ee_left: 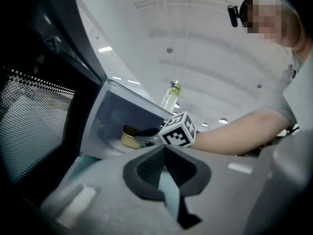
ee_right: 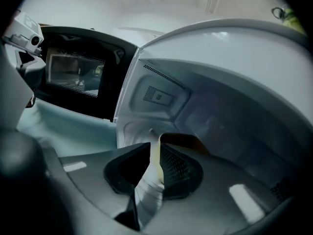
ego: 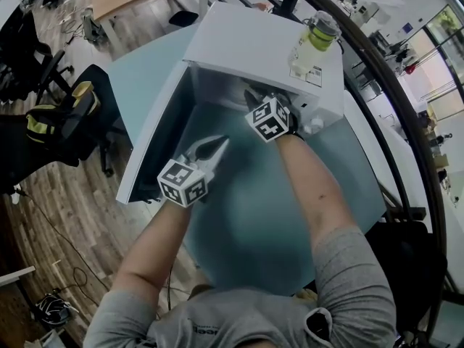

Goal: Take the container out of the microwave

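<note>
The white microwave (ego: 261, 46) stands on a teal table with its door (ego: 156, 143) swung open to the left. Inside, a small tan container (ee_left: 129, 137) sits on the turntable. My right gripper (ego: 250, 98) reaches into the cavity, and its fingertips (ee_left: 143, 140) are right at the container's side. Its jaws stand a little apart, and the container's cream wall (ee_right: 155, 160) shows in the narrow gap between the pads of the right gripper (ee_right: 155, 148). My left gripper (ego: 221, 145) hovers outside in front of the opening, level. The left gripper (ee_left: 164, 153) holds nothing and its tips meet.
A bottle of yellow-green liquid (ego: 317, 38) stands on top of the microwave. The dark inner face of the door (ee_right: 73, 77) is at the left. Black office chairs (ego: 61, 118) stand on the wooden floor at left, and a curved black rail (ego: 395, 100) runs at right.
</note>
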Demonstrator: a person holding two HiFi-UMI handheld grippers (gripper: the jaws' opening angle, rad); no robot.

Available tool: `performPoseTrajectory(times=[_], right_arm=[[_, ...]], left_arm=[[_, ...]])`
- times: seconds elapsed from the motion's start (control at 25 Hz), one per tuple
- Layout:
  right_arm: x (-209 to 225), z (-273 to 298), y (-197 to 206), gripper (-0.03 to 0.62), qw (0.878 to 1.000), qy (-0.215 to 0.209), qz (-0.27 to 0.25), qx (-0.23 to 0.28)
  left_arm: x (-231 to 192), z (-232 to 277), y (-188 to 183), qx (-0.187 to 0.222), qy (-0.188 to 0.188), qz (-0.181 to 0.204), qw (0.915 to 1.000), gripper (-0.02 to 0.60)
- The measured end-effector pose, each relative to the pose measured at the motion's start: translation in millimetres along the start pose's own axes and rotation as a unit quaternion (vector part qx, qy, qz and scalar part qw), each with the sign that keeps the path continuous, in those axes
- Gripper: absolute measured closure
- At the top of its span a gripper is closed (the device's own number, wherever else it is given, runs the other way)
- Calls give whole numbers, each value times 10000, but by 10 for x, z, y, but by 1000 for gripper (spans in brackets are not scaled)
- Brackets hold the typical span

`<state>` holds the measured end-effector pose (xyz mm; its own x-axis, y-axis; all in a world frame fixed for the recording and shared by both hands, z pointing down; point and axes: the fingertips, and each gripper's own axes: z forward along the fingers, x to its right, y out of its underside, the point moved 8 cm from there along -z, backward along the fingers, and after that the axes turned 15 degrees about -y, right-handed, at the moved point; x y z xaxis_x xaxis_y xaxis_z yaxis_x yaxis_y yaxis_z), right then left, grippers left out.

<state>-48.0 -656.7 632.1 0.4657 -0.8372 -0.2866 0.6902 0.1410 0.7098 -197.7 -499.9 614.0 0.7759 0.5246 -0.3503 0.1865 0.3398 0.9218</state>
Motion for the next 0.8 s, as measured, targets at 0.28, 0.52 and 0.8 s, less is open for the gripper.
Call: performPoseTrajectory(times=[0.28, 0.52, 0.8], right_arm=[[91, 148, -41, 528, 9997, 78, -127, -188], [136, 266, 2, 522, 9987, 111, 3, -507], [181, 326, 22, 520, 9965, 274, 92, -780]], left_arm=[[-51, 23, 5, 51, 30, -63, 10000, 561], [-53, 9, 41, 52, 68, -101, 9999, 561], [-82, -26, 79, 46, 62, -149, 9999, 561]])
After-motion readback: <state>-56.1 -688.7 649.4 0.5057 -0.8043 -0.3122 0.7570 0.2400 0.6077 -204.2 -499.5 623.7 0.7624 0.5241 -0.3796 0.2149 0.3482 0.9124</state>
